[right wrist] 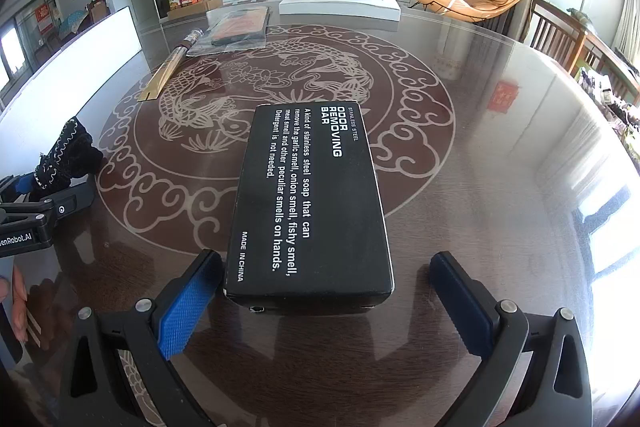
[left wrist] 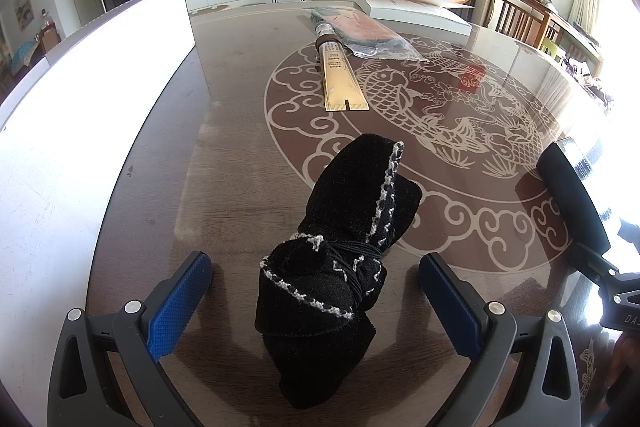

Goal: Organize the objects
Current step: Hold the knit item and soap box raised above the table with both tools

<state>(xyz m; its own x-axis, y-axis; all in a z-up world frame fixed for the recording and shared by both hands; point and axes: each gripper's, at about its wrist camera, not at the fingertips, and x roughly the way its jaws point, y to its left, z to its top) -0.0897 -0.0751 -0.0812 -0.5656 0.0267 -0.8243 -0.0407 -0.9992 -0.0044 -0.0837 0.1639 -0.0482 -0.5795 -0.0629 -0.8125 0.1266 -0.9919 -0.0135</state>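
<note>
landmark: carp roundel inlaid in the table, all places given against it
black box: odor-removing-bar box lies flat, printed face up, on the roundel's near edge; rests on the table, so nothing needs to carry it
right tongs: right tongs spread wide, blue pads either side of the box's near end, neither clearly pressing; looks lined up for a grab or just let go, cannot tell which
black pouch: tied felt pouch at the roundel's near-left rim, lying on the table
left tongs: left tongs open, pads well apart from the pouch flanks; straddling, not gripping
gold tube: gold tube on the roundel's far-left part, cap end away
bagged item: plastic-bagged item just beyond the tube
white box: white box past the roundel's far edge, likely the place to sort into
</note>
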